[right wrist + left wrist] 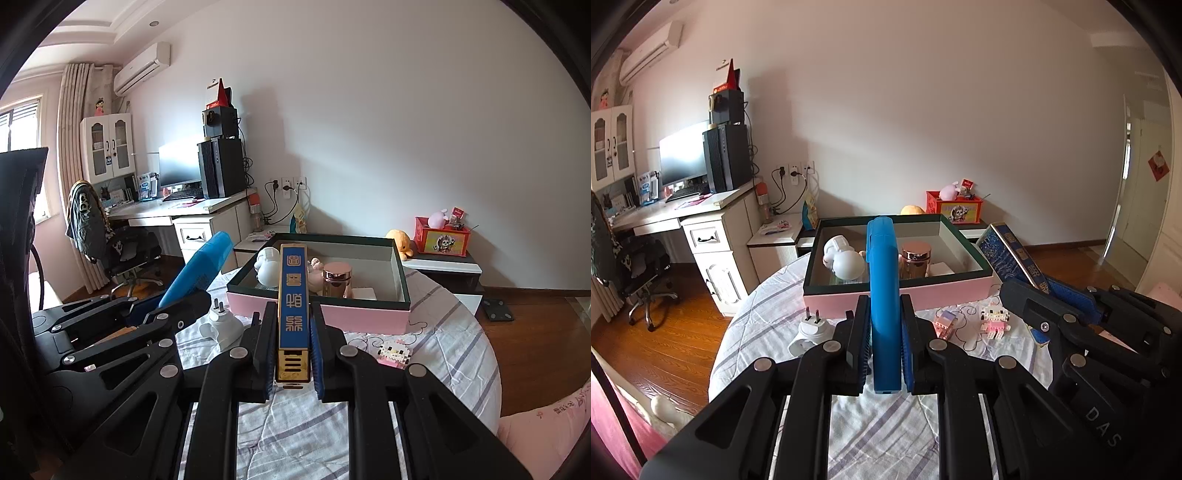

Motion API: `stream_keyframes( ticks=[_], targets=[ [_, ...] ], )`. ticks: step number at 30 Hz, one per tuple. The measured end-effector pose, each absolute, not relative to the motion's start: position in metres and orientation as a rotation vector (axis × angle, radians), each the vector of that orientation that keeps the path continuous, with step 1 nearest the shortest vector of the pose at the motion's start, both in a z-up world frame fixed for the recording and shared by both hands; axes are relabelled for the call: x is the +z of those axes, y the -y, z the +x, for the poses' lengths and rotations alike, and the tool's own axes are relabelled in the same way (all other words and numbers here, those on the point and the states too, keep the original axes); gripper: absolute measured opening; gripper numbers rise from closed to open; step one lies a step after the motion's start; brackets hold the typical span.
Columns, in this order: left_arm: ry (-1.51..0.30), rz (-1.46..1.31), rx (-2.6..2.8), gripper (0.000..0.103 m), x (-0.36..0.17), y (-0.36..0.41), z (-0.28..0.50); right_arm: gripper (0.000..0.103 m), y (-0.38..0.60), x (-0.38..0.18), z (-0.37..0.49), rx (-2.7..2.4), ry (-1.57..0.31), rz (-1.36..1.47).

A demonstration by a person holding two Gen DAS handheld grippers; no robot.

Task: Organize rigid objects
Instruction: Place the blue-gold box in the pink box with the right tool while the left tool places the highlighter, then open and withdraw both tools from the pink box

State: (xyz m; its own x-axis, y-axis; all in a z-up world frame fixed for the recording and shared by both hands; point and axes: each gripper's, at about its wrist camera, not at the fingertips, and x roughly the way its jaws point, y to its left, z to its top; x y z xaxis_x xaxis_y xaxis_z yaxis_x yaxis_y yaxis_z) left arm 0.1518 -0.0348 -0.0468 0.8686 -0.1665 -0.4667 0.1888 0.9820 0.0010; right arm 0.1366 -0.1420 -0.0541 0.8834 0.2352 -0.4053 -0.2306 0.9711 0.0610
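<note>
Left wrist view: left gripper (pixel 884 343) jaws clamp a blue case (pixel 882 295), right gripper (pixel 293 350) jaws clamp a blue-and-gold box (pixel 293 306), both raised just before the pink tray (pixel 897 295), likely for stowing.

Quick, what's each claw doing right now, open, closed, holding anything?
Left claw: closed on the plain blue case.
Right claw: closed on the blue and gold box with gold characters.
</note>
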Motion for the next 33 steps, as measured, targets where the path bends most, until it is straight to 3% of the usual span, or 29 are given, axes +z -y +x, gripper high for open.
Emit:
stream_keyframes(
  ticks=[9, 19, 30, 31, 32, 33],
  targets=[
    [-0.497, 0.111, -0.201, 0.014, -0.045, 0.054, 0.223, 0.016, 0.152, -0.051, 0.181, 0.215, -0.425, -0.019],
    [-0.695, 0.150, -0.215, 0.014, -0.085, 0.071, 0.356, 0.016, 0.190, -0.078, 0.299, 0.145, -0.557, -0.014],
    [-0.776, 0.151, -0.155, 0.016, -0.120, 0.071, 0.398, 0.016, 0.209, -0.129, 0.369, 0.147, -0.699, 0.039],
    [-0.772, 0.144, -0.158, 0.018, -0.120, 0.070, 0.396, 0.018, 0.210, -0.131, 0.368, 0.150, -0.698, 0.046],
    [-0.768, 0.139, -0.156, 0.027, -0.118, 0.070, 0.393, 0.022, 0.210, -0.131, 0.368, 0.152, -0.699, 0.050],
    [-0.762, 0.135, -0.151, 0.045, -0.115, 0.069, 0.389, 0.033, 0.210, -0.129, 0.367, 0.154, -0.696, 0.057]
  ],
)
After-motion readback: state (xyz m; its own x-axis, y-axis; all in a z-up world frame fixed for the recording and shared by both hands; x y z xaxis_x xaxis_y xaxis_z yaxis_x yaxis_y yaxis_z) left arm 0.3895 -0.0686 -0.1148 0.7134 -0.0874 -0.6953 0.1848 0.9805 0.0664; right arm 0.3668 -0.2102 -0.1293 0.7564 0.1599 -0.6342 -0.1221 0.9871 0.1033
